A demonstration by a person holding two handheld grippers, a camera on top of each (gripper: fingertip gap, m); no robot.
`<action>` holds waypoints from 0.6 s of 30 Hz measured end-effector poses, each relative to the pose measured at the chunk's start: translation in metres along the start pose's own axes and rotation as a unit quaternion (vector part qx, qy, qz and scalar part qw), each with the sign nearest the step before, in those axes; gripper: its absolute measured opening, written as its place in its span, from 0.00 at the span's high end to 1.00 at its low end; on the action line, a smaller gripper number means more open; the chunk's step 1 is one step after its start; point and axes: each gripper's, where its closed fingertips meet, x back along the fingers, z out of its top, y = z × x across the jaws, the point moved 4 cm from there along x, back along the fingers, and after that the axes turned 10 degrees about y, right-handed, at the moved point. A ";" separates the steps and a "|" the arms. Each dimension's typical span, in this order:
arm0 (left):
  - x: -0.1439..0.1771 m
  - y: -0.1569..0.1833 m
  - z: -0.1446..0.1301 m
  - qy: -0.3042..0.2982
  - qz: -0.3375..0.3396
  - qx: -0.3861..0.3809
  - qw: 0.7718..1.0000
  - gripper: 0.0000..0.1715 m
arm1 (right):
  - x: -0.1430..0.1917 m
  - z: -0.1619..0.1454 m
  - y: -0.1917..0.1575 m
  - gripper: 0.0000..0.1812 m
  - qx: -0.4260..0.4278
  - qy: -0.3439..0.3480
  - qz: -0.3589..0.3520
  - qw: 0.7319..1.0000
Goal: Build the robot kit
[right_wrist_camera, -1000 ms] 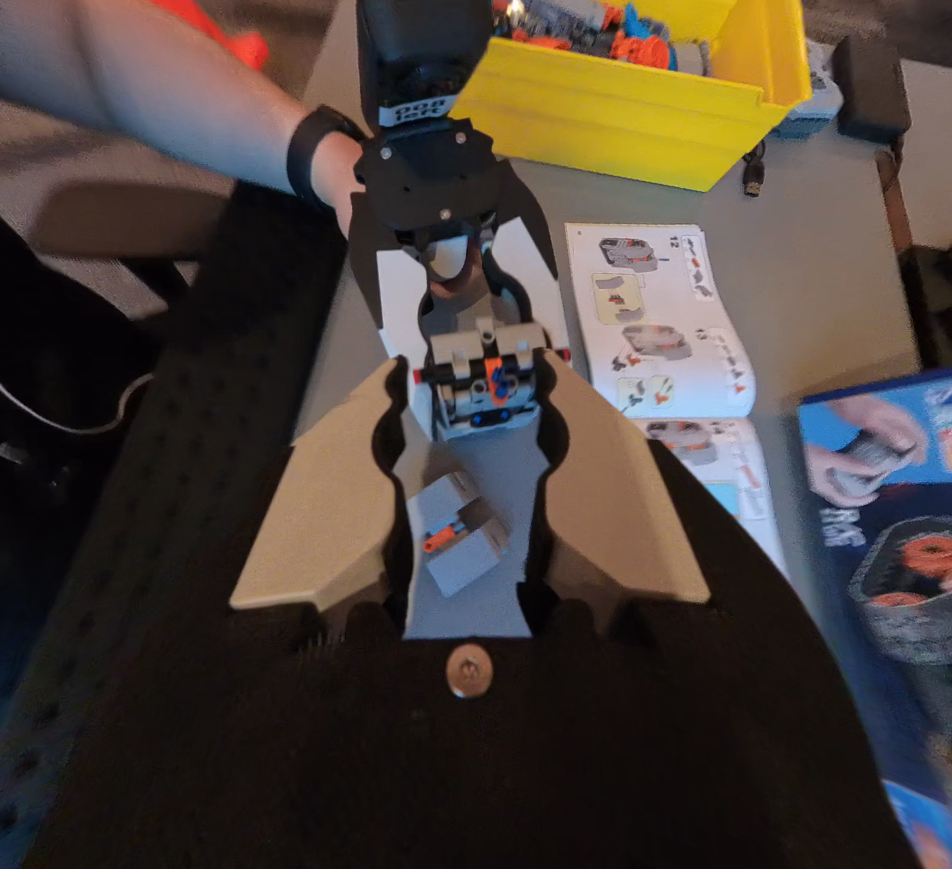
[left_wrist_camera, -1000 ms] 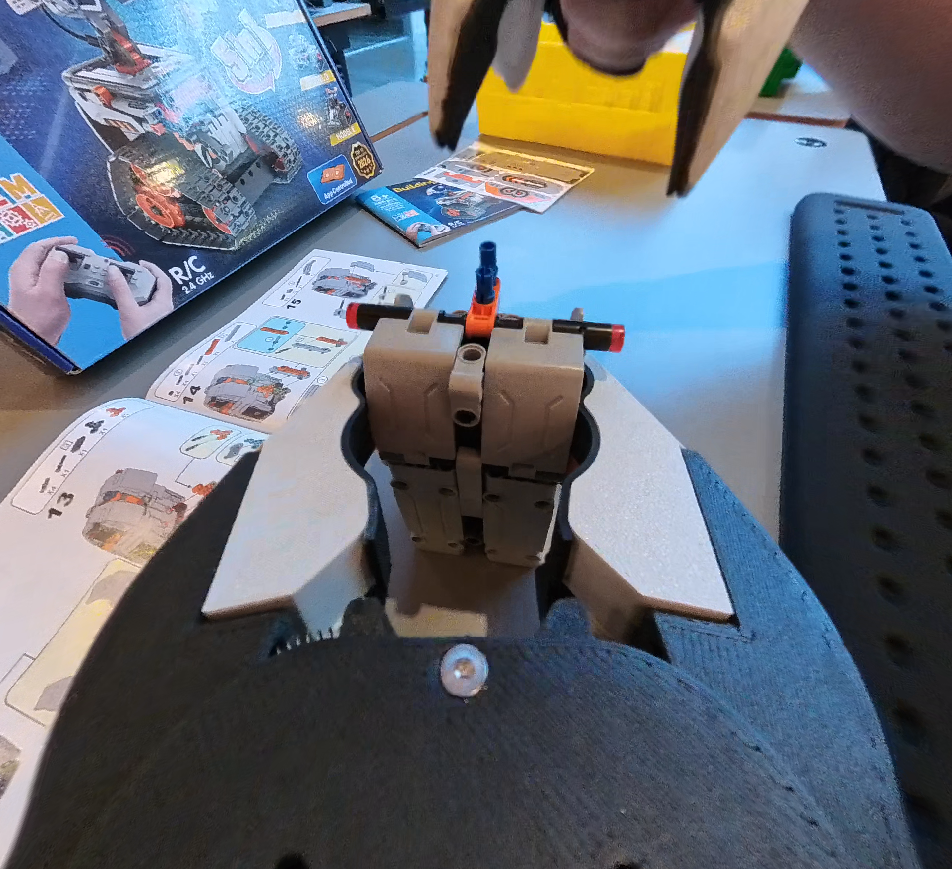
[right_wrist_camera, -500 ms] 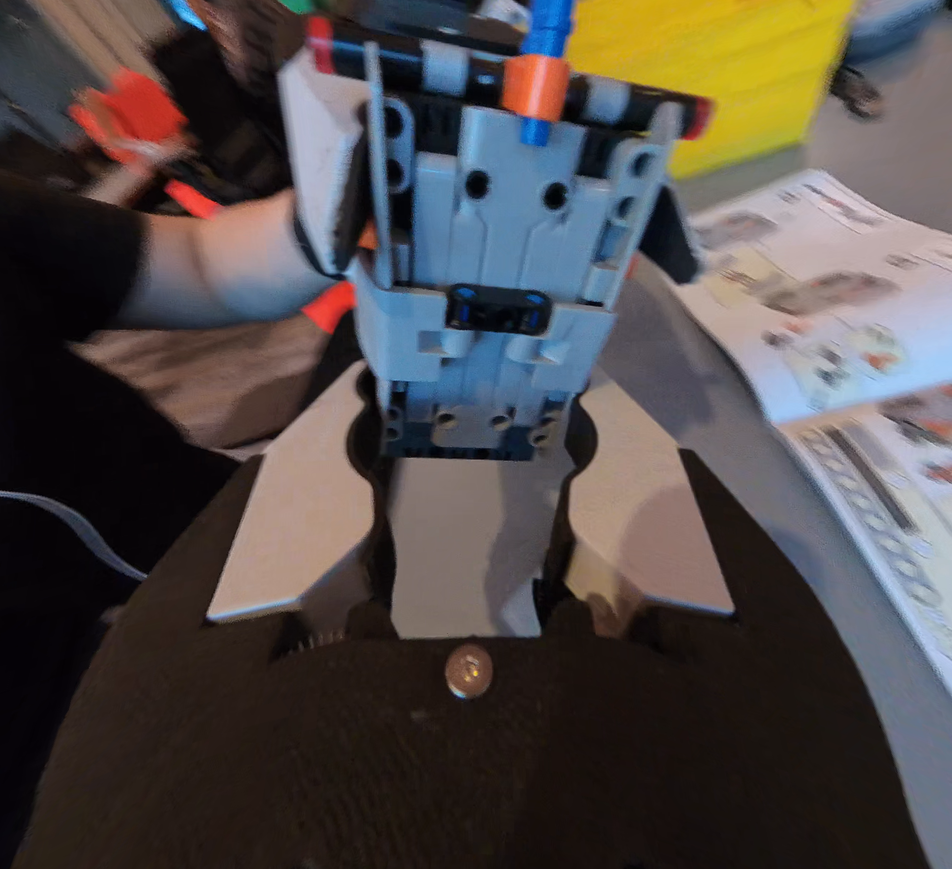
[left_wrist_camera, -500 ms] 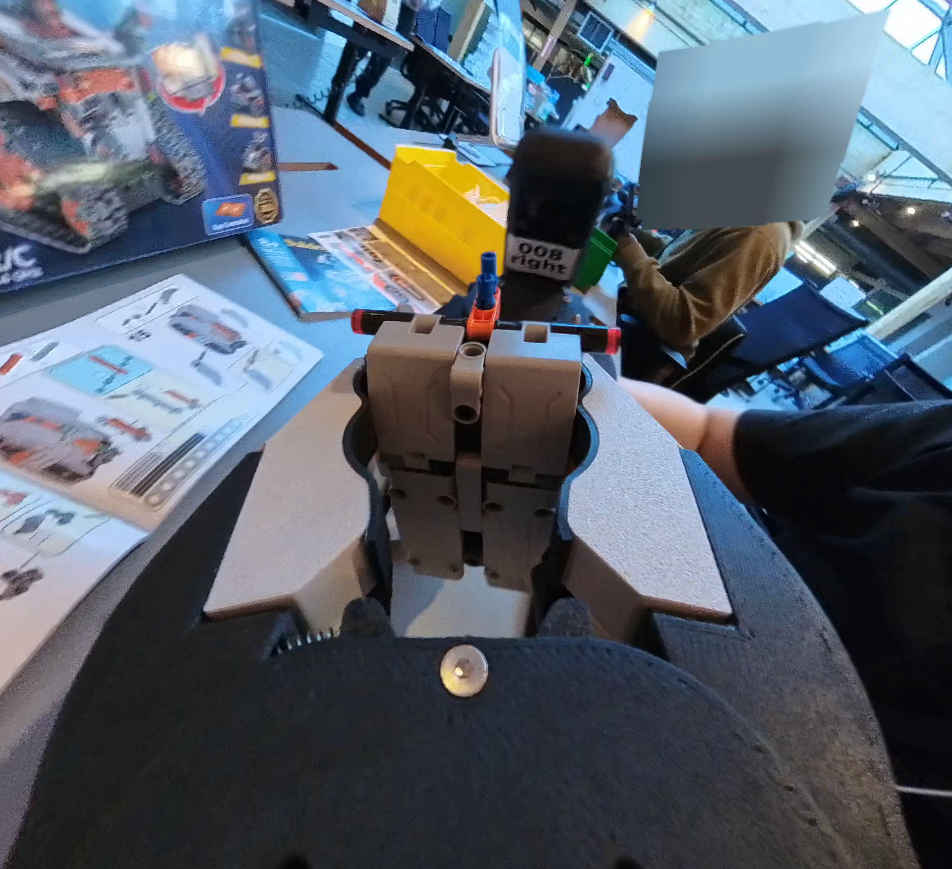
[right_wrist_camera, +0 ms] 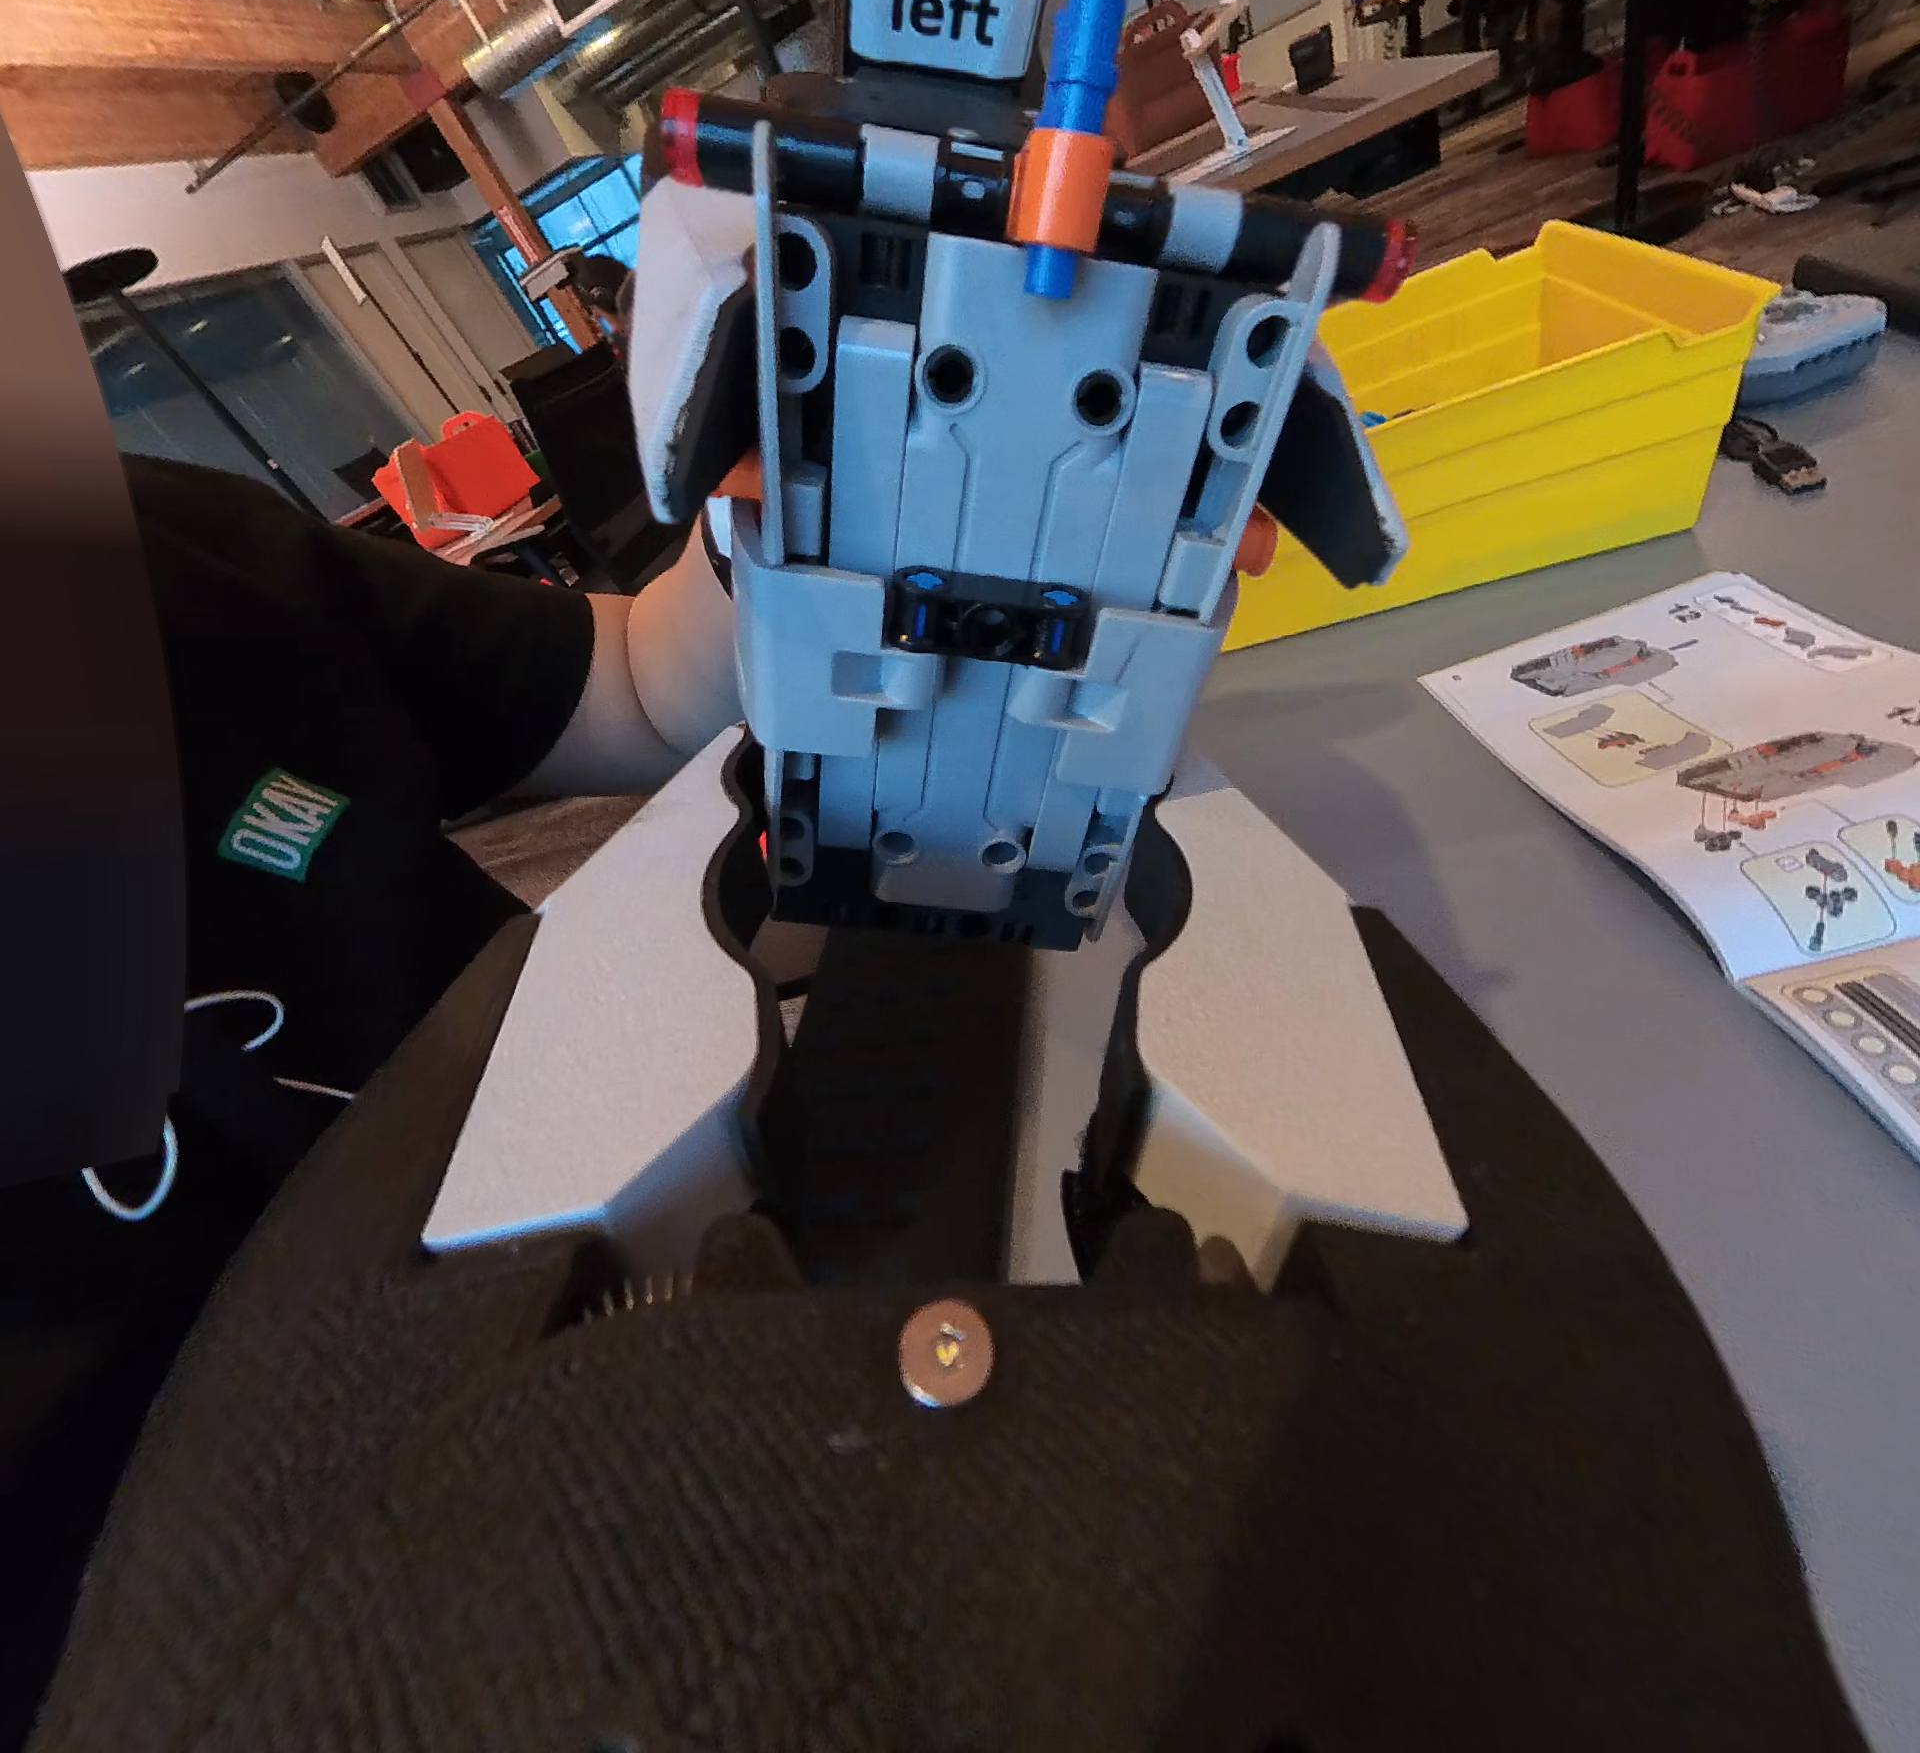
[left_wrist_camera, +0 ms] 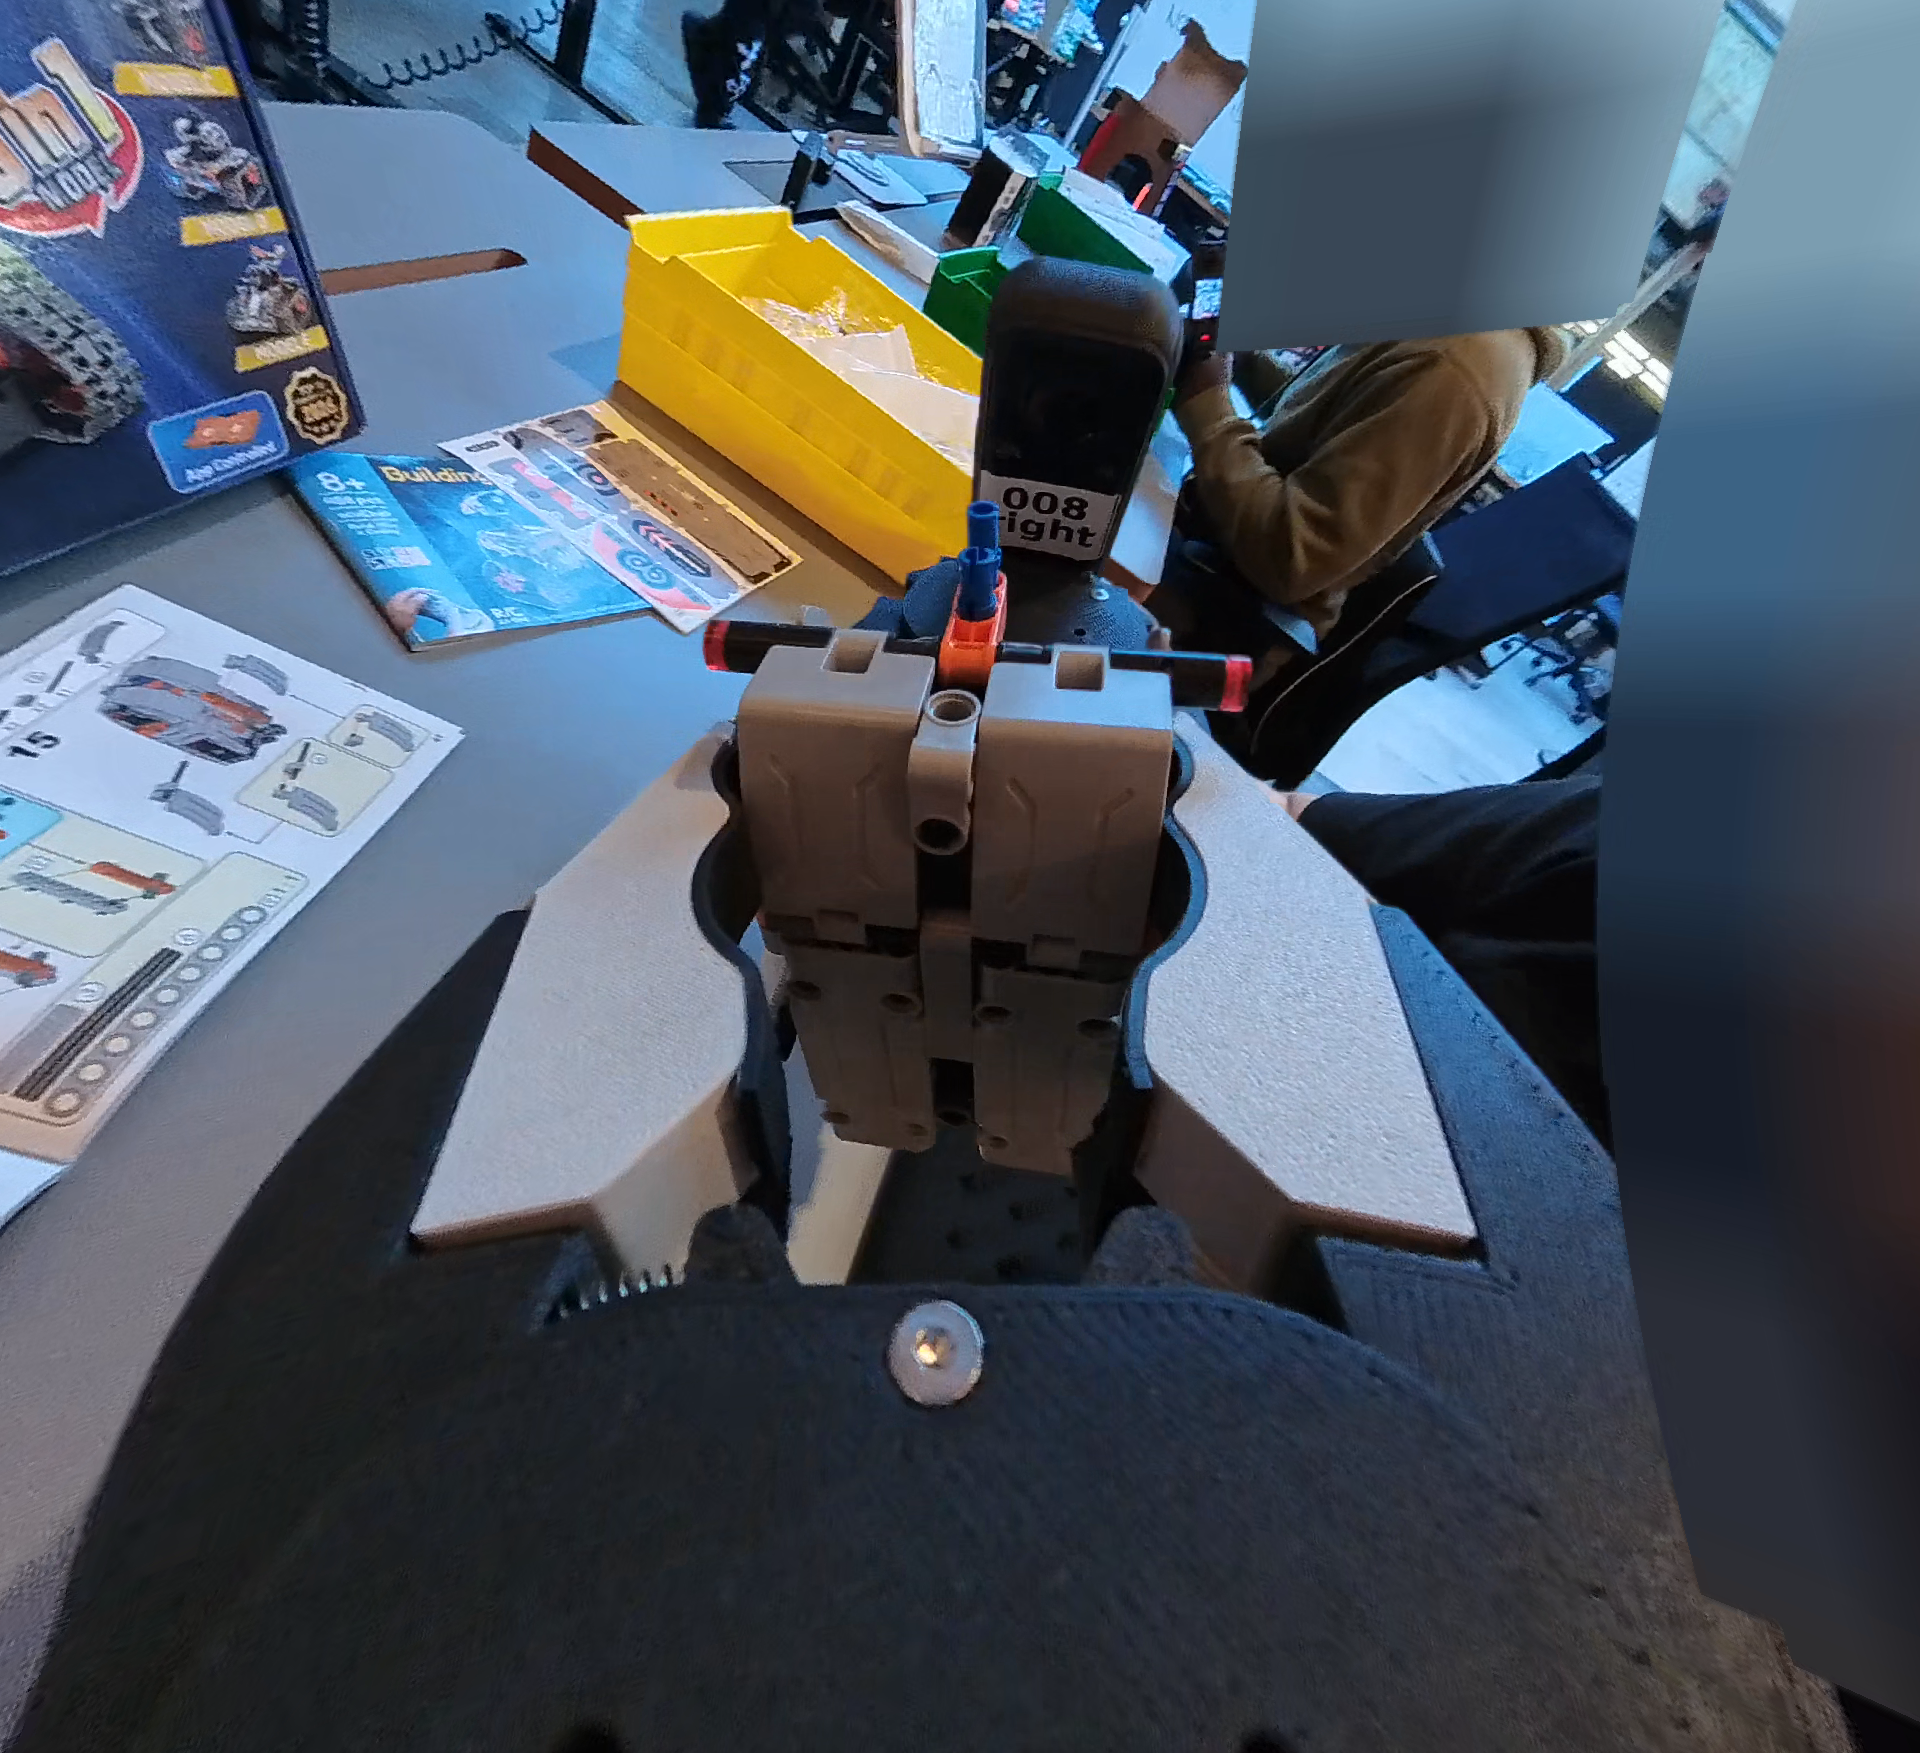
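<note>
Left hand-held gripper (left_wrist_camera: 951,882) clenching a grey plastic brick assembly with a black cross axle (left_wrist_camera: 951,830), centre of frame, raised above the grey worktop (left_wrist_camera: 561,727). Right hand-held gripper (right_wrist_camera: 951,856) flanking the assembly's lower end, grip impossible to tell. Yellow plastic bin (left_wrist_camera: 790,394) sitting upper centre, open instruction booklet (left_wrist_camera: 156,830) lying at left.

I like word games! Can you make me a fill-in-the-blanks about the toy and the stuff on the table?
1. The left gripper is shut on a grey brick ____.
2. A ____ pin sticks up through the model's orange collar.
3. The bin on the table is ____.
4. The open booklet lies on the ____.

Missing words: model; blue; yellow; table
</note>
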 end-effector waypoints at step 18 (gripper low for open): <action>0.008 -0.001 -0.003 0.040 -0.157 0.061 0.985 0.57 | -0.001 0.000 -0.013 0.62 -0.007 0.006 -0.076 0.997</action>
